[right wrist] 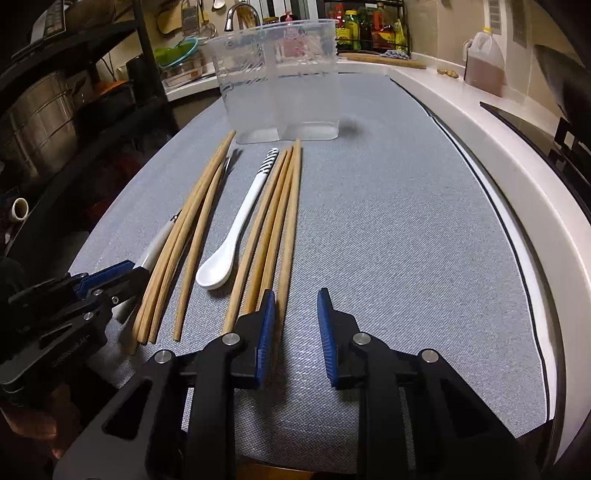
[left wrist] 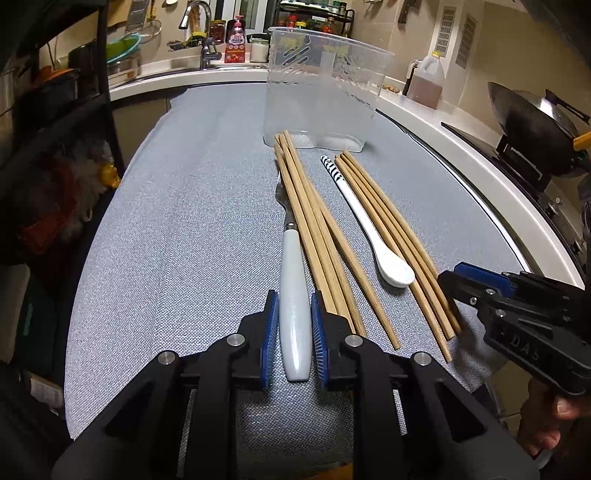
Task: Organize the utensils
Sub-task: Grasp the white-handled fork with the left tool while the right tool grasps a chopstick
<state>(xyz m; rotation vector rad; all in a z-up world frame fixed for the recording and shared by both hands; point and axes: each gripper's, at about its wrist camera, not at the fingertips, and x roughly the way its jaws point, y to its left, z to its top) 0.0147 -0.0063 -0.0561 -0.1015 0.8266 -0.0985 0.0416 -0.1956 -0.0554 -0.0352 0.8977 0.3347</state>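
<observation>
A fork with a white handle [left wrist: 294, 295] lies on the grey mat [left wrist: 184, 240]; my left gripper [left wrist: 294, 314] is shut on that handle, pads touching both sides. Wooden chopsticks [left wrist: 314, 229] lie beside the fork, partly over its metal neck. A white spoon with a striped handle [left wrist: 369, 221] lies to their right, then a second chopstick bundle [left wrist: 399, 240]. A clear plastic utensil holder [left wrist: 325, 88] stands behind them. My right gripper [right wrist: 296, 306] is open and empty, its left pad [right wrist: 266, 332] beside the right chopstick bundle [right wrist: 273, 221]. The spoon [right wrist: 236, 229] and holder [right wrist: 280, 77] also show there.
A white counter edge [left wrist: 480, 166] curves along the right, with a wok [left wrist: 532, 122] on the stove and an oil jug [left wrist: 426, 79]. A sink and tap [left wrist: 199, 33] sit at the back. Dark shelving [right wrist: 55, 110] with pots stands on the left.
</observation>
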